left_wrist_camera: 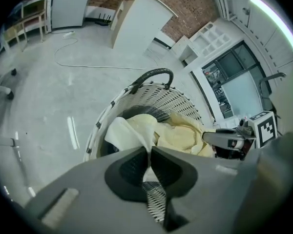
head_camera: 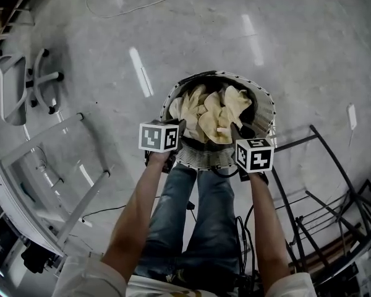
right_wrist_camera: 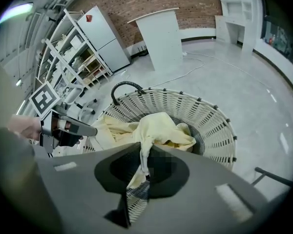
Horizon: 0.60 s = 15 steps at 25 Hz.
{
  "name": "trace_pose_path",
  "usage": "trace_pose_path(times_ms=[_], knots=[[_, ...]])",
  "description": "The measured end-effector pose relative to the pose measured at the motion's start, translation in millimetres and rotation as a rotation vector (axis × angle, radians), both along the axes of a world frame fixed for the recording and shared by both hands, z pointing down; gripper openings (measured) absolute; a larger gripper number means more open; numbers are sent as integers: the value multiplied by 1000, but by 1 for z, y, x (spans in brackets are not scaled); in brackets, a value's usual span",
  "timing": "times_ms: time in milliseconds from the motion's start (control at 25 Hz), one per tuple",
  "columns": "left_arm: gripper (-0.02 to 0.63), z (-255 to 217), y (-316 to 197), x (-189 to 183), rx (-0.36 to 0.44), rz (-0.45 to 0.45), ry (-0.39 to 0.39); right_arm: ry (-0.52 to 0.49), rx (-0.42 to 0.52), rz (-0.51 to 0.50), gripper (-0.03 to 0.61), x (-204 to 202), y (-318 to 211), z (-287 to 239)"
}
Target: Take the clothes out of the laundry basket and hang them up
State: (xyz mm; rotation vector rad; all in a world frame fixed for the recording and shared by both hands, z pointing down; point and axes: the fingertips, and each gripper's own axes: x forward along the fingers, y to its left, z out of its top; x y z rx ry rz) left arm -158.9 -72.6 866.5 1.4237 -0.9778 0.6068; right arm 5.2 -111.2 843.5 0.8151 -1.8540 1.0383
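A white perforated laundry basket (head_camera: 264, 113) stands on the floor in front of me, filled with pale yellow clothes (head_camera: 211, 113). My left gripper (head_camera: 173, 135) sits at the basket's near left rim, shut on a fold of the yellow cloth (left_wrist_camera: 136, 130). My right gripper (head_camera: 240, 135) is at the near right rim, shut on another fold of the yellow cloth (right_wrist_camera: 158, 128). In the left gripper view the basket's black handle (left_wrist_camera: 154, 74) arches at the far rim, and the right gripper (left_wrist_camera: 229, 140) shows at the right.
A white frame stand (head_camera: 55, 166) lies to my left and a black metal rack (head_camera: 324, 190) to my right. An office chair base (head_camera: 40, 79) sits at the far left. A cable (head_camera: 148, 2) runs across the grey floor.
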Motion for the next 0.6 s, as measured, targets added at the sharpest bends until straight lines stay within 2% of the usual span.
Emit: trace_pose_path(times_ms=[280,600], knots=[[26,-28,-1,-5,48,-12,12,-55,8,73,61,2,5,-32],[26,-60,-6,-3,107,-12,43,-70,38,86,61,4,6,-63]])
